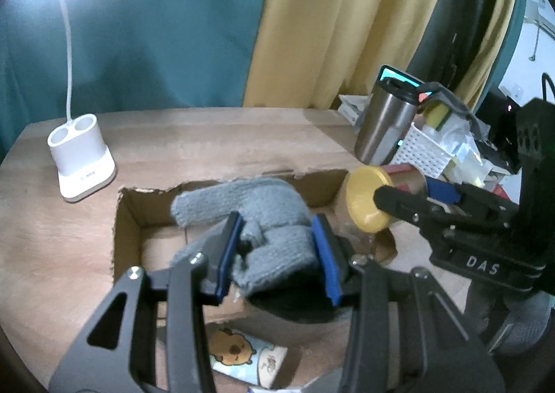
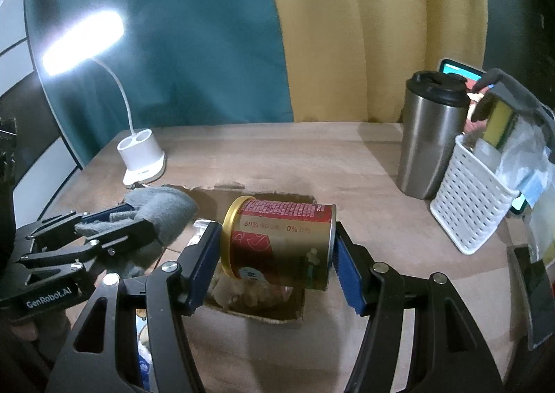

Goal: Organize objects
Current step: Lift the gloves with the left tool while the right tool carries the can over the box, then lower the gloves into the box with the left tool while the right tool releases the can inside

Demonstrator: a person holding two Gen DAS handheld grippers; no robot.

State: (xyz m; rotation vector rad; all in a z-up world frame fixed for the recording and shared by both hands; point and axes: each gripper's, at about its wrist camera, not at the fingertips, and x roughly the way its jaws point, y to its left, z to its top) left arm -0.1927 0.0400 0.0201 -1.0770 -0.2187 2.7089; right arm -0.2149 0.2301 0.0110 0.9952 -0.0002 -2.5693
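Landmark: cardboard box (image 1: 128, 230), open-topped with torn edges, lying on the wooden worktop (image 1: 208, 143). Item one: grey knitted glove (image 1: 263, 219), clamped between the blue pads of the left hand-held gripper (image 1: 277, 254) and hanging over the middle of the box, cuff toward the camera. Item two: red tin (image 2: 281, 240) with a yellow lid (image 1: 366, 197), lying on its side and gripped end to end by the right hand-held gripper (image 2: 277, 264), held over the right side of the box. Already lying at the near end of the box: a small packet printed with a cartoon animal (image 1: 242, 354); the other contents are too blurred to name. Beyond the box to the left: a white desk lamp (image 1: 81, 157), lit. Beyond the box to the right: a steel travel mug (image 2: 430, 136) and a white perforated basket (image 2: 464, 205) stuffed with sponges and wrappers. Step in hand, by judgement: carrying both items to the box for stowing. Next move calls for lowering each below the box rim, keeping the two hand-held grippers clear of one another, then easing the pads apart; the tin may roll once freed, so it wants setting against a wall of the box.
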